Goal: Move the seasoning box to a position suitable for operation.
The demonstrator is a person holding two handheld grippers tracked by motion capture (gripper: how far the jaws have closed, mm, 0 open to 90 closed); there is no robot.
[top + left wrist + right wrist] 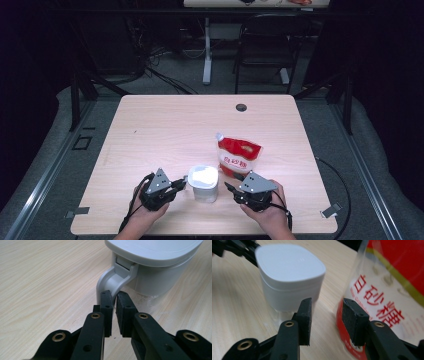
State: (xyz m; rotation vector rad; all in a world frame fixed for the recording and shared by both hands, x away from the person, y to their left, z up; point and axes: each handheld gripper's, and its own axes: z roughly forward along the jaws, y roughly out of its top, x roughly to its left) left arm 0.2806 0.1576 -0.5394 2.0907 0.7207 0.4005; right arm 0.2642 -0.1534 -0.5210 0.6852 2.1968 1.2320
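I have the left gripper (113,298) pinched narrow on the grey handle (112,281) of the lidded white container (203,183), which sits near the front edge of the wooden table (165,130), its lid (289,262) down. My right gripper (325,307) stands fairly wide with nothing between its pads, between the container and the red-and-white sugar pouch (239,157) just behind. I judge the container steadied; opening it and pouring sugar remain.
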